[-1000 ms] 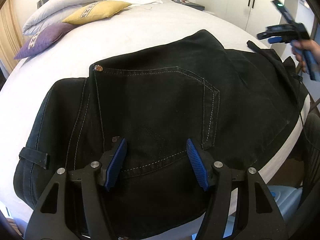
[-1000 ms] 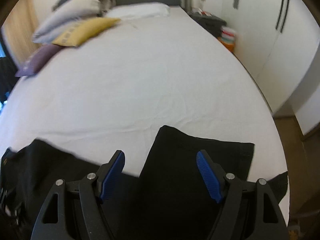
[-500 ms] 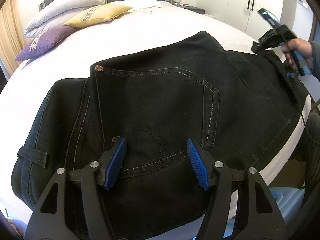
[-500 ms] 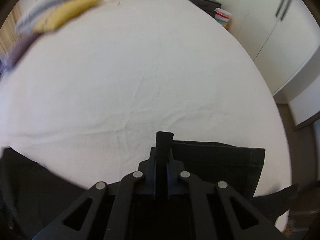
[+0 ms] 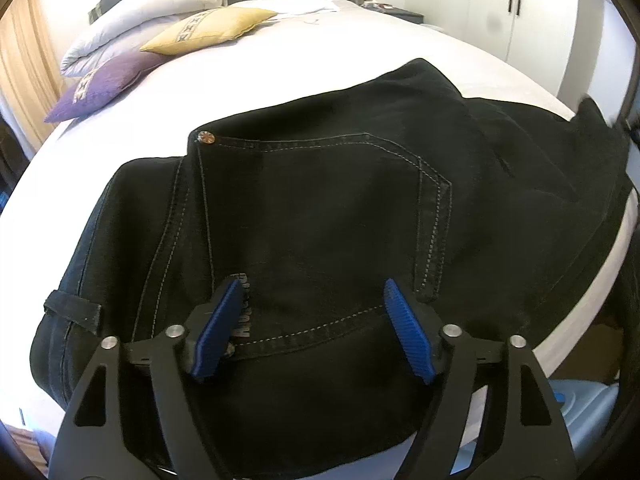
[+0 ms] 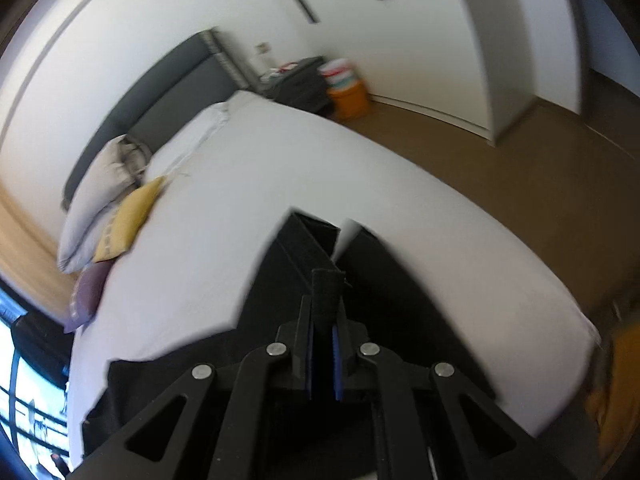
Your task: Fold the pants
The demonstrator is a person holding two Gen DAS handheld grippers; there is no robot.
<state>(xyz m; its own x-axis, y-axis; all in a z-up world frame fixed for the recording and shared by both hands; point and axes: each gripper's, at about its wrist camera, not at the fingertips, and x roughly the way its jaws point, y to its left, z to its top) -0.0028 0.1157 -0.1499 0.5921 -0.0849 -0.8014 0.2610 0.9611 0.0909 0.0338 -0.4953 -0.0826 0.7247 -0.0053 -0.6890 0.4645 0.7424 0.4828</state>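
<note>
Black denim pants [image 5: 320, 216] are lying across the near edge of the white-sheeted bed [image 5: 280, 64], waist and stitched back pocket at the near left, legs running off to the right.

Left gripper [image 5: 310, 328] is hovering over the lower edge of the pocket; jaws have just been opening wider, blue pads standing clear either side with nothing pinched, fabric only lying under them.

Right gripper [image 6: 323, 354] is clamped tight on a narrow pinch of the black cloth at the leg-hem end, a strip of it sticking up between the pads. Both leg ends [image 6: 320, 248] are trailing out beyond the jaws over the sheet. View is blurred, so I can't tell how many layers it's holding.

Handling judgement:
- Denim looks thick and soft: it's likely draping, not holding shape, and dragging with some weight.
- Not fragile, not slippery; ribbed pads should be biting well.
- Best holds: doubled hem or waistband seam, where stitching is stiffening the cloth.
- A thin pinch probably risks taking one leg only, leaving the other behind.

Yellow and purple cushions [image 5: 208, 28] are sitting far left, well apart.
</note>
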